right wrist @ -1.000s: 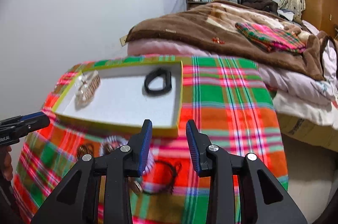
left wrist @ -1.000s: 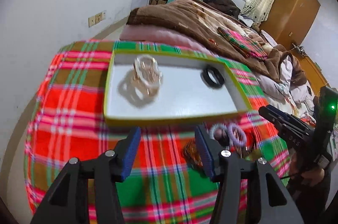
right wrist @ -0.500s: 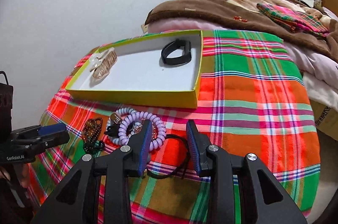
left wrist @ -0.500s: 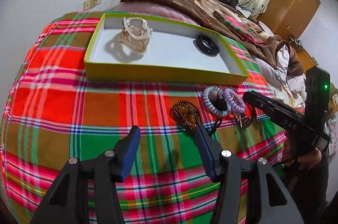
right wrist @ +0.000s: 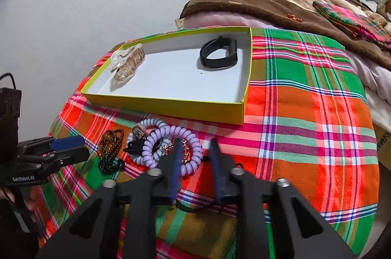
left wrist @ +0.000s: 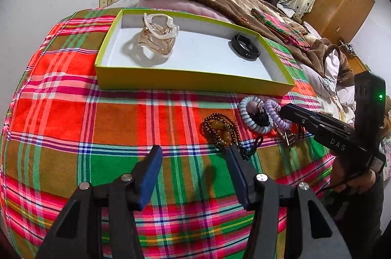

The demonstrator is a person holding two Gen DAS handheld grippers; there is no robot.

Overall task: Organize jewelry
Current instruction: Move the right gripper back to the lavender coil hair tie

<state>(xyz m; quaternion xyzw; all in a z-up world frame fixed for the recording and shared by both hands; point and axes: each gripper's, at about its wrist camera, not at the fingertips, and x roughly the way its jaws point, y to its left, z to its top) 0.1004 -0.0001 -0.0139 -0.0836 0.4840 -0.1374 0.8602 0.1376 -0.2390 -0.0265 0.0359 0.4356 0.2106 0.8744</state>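
- The right gripper point(right wrist: 194, 149) reaches down to the plaid cloth point(right wrist: 305, 136), just in front of the yellow-green tray point(right wrist: 171, 107). Its jaws have just been closing and now stand narrow.
- The near edge of the purple coil band point(right wrist: 188, 136) lies between the blue pads, and the left pad covers part of the loop; whether the pads already press on it cannot be told.
- A thin black cord point(right wrist: 195, 209) curves under the right gripper's fingers on the cloth.
- Left of the purple coil lie a pale blue coil band point(right wrist: 152, 123), a small black piece, and a dark bead string point(right wrist: 110, 146), all close together and outside the tray.
- The left gripper point(left wrist: 194, 171) hovers over the cloth with its jaws apart and nothing between them.
- The bead string point(left wrist: 221, 128) lies just beyond its right fingertip, the blue coil point(left wrist: 251, 114) and purple coil point(left wrist: 278, 112) further right, beside the right gripper's tip point(left wrist: 293, 112).
- Inside the tray sit a clear amber hair claw point(left wrist: 158, 36) at the left end and a black band point(left wrist: 245, 50) at the right end, well apart.
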